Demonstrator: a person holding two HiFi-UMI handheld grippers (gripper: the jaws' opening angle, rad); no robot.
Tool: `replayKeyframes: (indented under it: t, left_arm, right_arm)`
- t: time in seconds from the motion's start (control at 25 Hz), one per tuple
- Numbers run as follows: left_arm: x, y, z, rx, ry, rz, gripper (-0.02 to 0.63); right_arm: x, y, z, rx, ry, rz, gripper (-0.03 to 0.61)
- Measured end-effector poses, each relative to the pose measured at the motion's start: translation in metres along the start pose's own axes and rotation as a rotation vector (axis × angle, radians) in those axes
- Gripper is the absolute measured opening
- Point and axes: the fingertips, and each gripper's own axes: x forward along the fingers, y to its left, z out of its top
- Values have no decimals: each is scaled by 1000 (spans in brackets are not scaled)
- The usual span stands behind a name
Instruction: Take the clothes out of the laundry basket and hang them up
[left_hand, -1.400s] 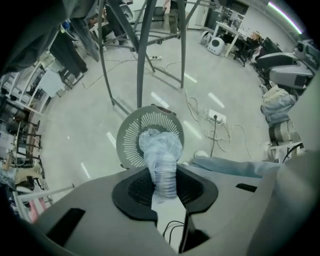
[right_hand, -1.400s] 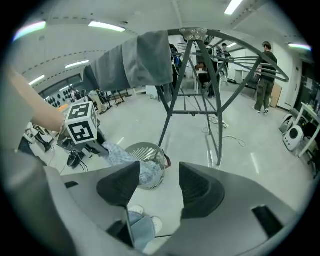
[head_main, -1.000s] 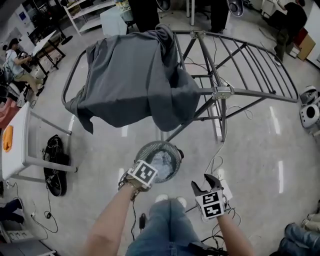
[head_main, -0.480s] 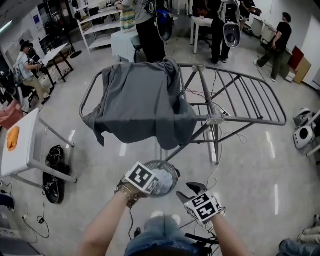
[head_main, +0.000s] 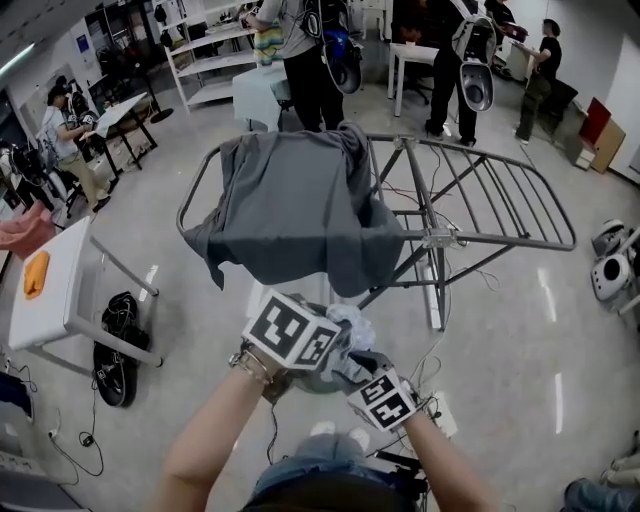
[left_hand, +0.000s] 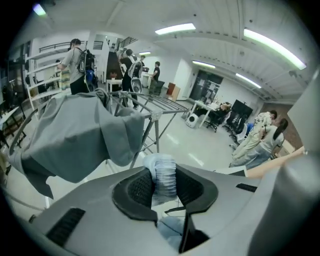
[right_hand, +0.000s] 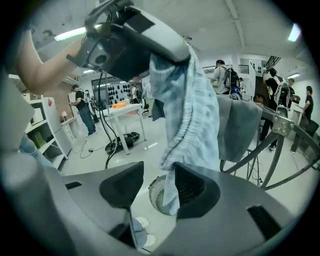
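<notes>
Light-blue garment: out of the laundry basket and up in the air, hanging as a crumpled strip. Its ribbed band is at the top.

Left gripper: jaws nearly together, pinching that ribbed band between the pads. I hold it high so the cloth's own weight pulls it straight and I can find a second edge.

Right gripper: jaws apart and just been closing. The lower tail of the garment hangs between them, lying against one pad; the other pad is not on it. No grip there yet, as I read it. The aim looks to be a second hold lower down, so the piece can be spread between two hands rather than dropped on in a wad.

Basket sits on the floor directly below both grippers, mostly hidden by them in the head view.

Drying rack: just ahead of me. One wing carries a grey shirt draped over the rails, and the other wing's rails are bare. That bare side is the likely spot for this piece.

Risk: the thin tail could slip out sideways before the right jaws meet.
</notes>
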Motion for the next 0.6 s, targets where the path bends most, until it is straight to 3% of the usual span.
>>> replayKeyframes:
  t: [0.32,0.44,0.48,0.52,0.6]
  left_arm:
    - [-20,-19,19,68,-61,-45,91]
    - [-27,-16,23,96,-64,-42,92]
    - [-29,-13,25,110,-63,-38,92]
    - [-30,-9,26,123,-62,-32,91]
    - [-31,5,26,149,-51,-15,92]
  right_arm:
    - [13,-12,25,-48,-35,-140,231]
    - [11,-31,33,-52,-33,-254,227]
    - [7,-40,35,-49,-39,-300,182]
    - [2,-46,37,-45,-50,-327,71]
    - [-10,-52,38,-19,-76,-300,34]
